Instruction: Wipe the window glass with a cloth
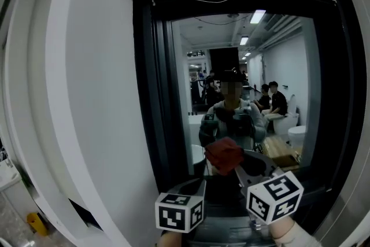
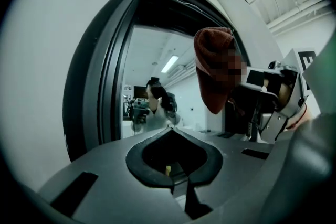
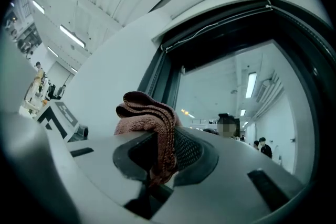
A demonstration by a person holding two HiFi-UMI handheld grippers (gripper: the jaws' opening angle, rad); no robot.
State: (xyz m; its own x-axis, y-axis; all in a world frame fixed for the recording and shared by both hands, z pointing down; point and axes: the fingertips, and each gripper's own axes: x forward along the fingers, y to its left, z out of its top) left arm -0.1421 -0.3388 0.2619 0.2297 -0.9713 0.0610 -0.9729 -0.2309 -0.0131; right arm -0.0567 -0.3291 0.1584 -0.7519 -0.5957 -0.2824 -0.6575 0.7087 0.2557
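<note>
Rust-red cloth [image 3: 152, 123], ribbed, looped pile, crumpled; clamped in right gripper [image 3: 164, 139], bunching toward 11 o'clock of tips. Held low before window glass [image 1: 248, 95], near 6 o'clock of pane (glossy, mirror-like, inside dark frame [image 1: 147, 95]). Left gripper [image 2: 172, 131] jaws together, nothing between. Cloth-to-glass contact hard to make out.

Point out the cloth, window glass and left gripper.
red cloth [image 3: 149, 118], right gripper view, bunched top above the jaws.
window glass [image 1: 289, 66], head view, upper right of the pane.
left gripper [image 2: 172, 131], left gripper view, where its shut fingertips meet.
</note>
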